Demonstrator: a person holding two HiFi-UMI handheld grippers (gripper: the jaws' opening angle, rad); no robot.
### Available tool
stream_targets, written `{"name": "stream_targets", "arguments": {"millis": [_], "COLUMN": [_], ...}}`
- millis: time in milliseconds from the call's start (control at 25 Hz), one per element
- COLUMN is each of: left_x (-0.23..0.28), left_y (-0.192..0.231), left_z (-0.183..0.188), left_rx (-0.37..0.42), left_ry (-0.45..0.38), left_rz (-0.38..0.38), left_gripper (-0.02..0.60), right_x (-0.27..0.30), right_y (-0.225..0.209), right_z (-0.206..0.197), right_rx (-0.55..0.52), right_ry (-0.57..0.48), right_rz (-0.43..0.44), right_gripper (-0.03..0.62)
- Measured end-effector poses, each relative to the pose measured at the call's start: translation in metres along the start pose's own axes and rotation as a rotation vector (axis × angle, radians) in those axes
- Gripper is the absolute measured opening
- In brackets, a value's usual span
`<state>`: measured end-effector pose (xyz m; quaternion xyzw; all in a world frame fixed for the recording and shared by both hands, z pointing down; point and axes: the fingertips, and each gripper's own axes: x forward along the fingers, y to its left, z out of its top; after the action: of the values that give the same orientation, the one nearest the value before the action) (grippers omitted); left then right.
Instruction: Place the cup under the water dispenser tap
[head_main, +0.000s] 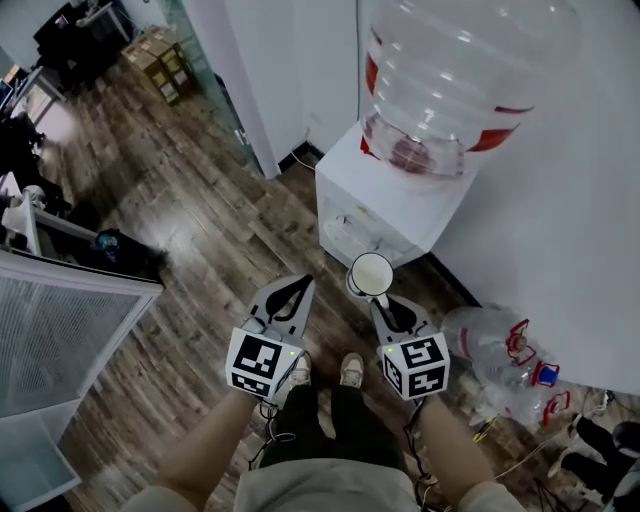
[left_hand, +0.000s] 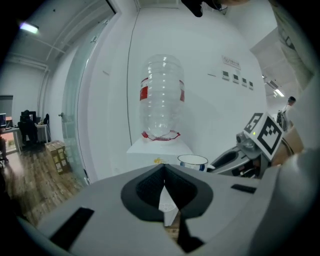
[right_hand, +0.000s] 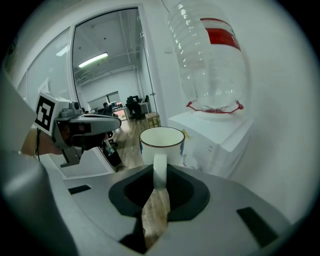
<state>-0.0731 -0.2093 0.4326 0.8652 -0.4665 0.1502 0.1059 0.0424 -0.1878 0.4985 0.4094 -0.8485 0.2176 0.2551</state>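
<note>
A white enamel cup (head_main: 371, 273) with a dark rim hangs upright in front of the white water dispenser (head_main: 390, 205). My right gripper (head_main: 385, 303) is shut on the cup's handle. In the right gripper view the cup (right_hand: 162, 142) stands just past the jaws of the right gripper (right_hand: 159, 176), with the dispenser (right_hand: 215, 135) and its upturned clear bottle (right_hand: 212, 55) behind it. My left gripper (head_main: 300, 288) is beside the cup on its left, shut and holding nothing. From the left gripper view (left_hand: 164, 171), the cup (left_hand: 192, 161) and the right gripper (left_hand: 222, 161) show at right, below the bottle (left_hand: 162, 95).
Two empty clear bottles (head_main: 505, 365) lie on the wooden floor (head_main: 200, 200) right of the dispenser, against the white wall. The person's shoes (head_main: 350, 370) are below the grippers. A grey partition (head_main: 60, 330) stands at left, and cardboard boxes (head_main: 155, 55) sit far back.
</note>
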Motion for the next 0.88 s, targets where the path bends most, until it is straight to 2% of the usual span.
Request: {"name": "stream_targets", "arguments": {"millis": [160,880], "left_x": [0.025,0.135], "left_y": [0.006,0.037], "left_z": [-0.03,-0.195], "left_rx": [-0.027,-0.098], "left_ry": [-0.014,0.093], "left_rz": [0.008,-0.003], "left_gripper": [0.006,0.006], "right_x": [0.038,0.186], "right_y": [-0.013,-0.075], "right_z": [-0.033,-0.163], "right_rx": [-0.01,0.039], "right_ry": [0.024,0.112], "right_rz": [-0.001,-0.065], "right_gripper": [0.066,0.066]}}
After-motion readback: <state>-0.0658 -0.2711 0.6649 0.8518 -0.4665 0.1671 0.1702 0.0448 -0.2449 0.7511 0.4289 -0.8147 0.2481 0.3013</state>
